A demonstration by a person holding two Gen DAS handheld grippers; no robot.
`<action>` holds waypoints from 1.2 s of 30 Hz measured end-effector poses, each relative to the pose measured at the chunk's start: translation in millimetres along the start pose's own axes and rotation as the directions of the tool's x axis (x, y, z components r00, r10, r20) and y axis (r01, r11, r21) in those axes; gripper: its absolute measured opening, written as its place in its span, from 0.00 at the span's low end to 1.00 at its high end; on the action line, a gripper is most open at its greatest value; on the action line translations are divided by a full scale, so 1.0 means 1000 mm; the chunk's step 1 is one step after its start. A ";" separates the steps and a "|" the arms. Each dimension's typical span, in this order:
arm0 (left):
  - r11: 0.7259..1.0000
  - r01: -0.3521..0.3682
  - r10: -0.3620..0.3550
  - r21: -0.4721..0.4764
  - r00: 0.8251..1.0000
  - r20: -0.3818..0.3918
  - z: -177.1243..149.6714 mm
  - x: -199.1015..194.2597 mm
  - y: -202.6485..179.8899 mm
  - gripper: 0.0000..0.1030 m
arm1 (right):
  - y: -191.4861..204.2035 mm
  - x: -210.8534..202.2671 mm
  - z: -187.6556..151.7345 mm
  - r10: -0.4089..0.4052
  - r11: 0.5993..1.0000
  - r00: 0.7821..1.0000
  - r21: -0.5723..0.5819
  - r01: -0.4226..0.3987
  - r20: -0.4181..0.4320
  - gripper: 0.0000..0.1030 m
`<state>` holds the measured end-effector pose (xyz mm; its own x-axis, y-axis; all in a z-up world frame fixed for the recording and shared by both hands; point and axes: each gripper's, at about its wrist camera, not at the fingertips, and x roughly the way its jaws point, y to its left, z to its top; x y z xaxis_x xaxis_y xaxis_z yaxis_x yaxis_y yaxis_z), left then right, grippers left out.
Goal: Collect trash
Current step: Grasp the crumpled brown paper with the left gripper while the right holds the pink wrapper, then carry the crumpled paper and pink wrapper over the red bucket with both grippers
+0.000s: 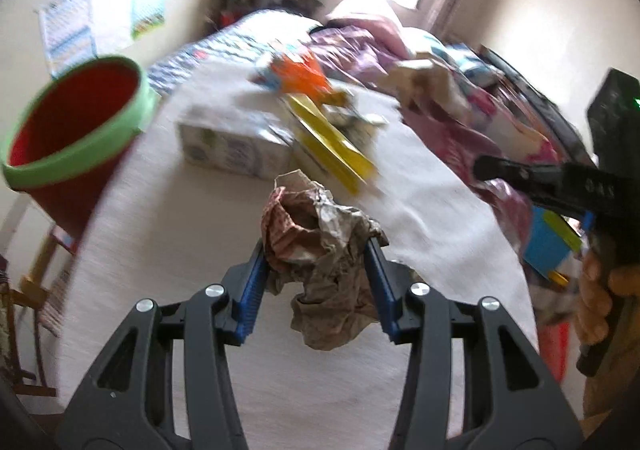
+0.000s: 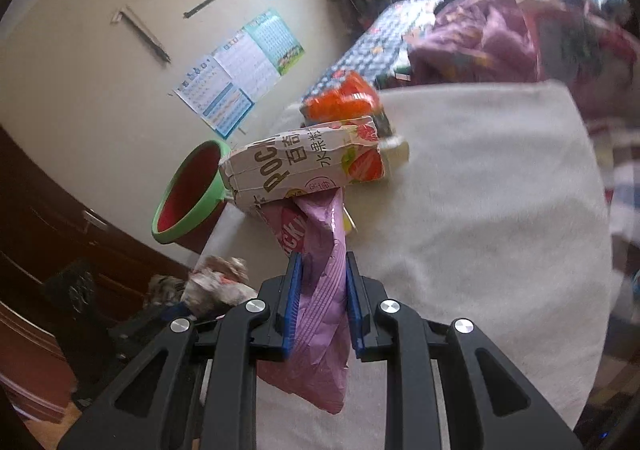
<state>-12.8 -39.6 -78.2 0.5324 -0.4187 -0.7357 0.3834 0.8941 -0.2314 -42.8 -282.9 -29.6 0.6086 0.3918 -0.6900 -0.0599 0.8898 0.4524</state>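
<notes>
Both grippers loaded over the bed [image 1: 240, 330].
My left gripper [image 1: 316, 254] clamped crumpled paper [image 1: 320, 250]; right gripper [image 2: 320, 270] jaws pinched a pink wrapper [image 2: 320, 290].

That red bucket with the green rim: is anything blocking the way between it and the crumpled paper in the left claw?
Nothing visible does. The crumpled paper, clamped in the left gripper, hangs over bare white cloth, and the bucket stands open to the left. The boxes lie farther back, off that line.
</notes>
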 end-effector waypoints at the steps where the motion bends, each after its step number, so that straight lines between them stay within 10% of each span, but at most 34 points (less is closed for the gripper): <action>1: 1.000 -0.016 0.016 -0.003 1.000 0.018 0.003 -0.004 0.003 0.44 | 0.006 0.000 0.001 -0.004 1.000 1.000 -0.019 0.005 0.009 0.20; 23: 0.982 -0.180 0.189 -0.064 0.966 0.177 0.036 -0.054 0.034 0.45 | 0.053 0.014 0.014 0.063 0.988 0.996 -0.148 -0.053 0.060 0.20; 36: 0.997 -0.081 0.079 0.002 0.975 0.207 0.055 -0.046 -0.002 0.45 | 0.054 0.048 -0.005 -0.030 0.979 0.998 -0.204 0.017 -0.063 0.21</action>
<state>3.2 -30.6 -8.7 0.7057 -0.3706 -0.6038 0.3407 0.9248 -0.1694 -20.7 -214.5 -41.1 0.5594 0.3788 -0.7373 -0.2099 0.9252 0.3161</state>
